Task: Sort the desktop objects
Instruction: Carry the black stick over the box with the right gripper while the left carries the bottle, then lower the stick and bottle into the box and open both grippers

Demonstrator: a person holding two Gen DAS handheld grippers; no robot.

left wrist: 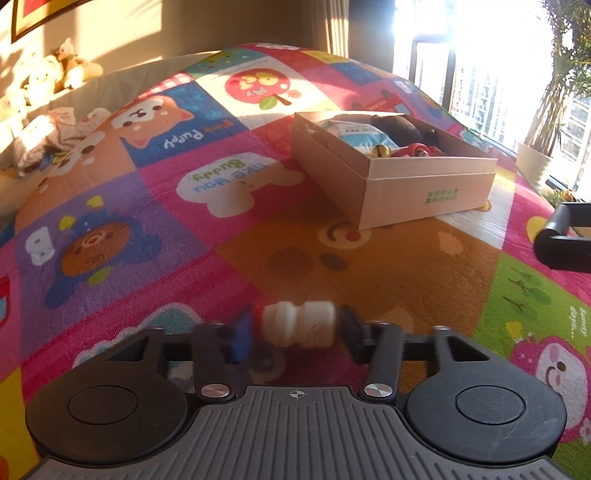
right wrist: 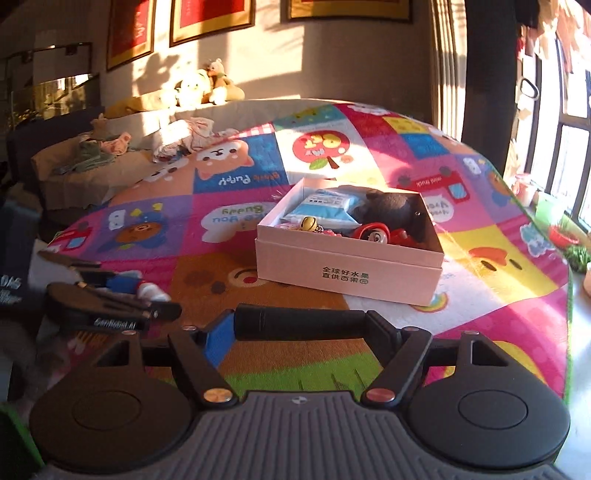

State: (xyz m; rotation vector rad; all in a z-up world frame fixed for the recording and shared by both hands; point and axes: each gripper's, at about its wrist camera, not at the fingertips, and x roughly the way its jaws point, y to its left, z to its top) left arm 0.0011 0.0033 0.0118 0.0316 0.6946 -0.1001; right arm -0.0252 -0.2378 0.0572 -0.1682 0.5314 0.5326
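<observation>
Low sun through the window (right wrist: pixel 565 147) lights the framed pictures (right wrist: pixel 212 18).

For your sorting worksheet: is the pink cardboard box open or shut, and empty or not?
Open and not empty: the pink cardboard box has no lid on top, and a blue packet, a dark plush and small trinkets show inside.

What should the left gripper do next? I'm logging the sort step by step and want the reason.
Probably lift and carry toward the open cardboard box. The left gripper has its jaws shut on a small white bottle low over the play mat, and the box already holds other sorted items.
</observation>
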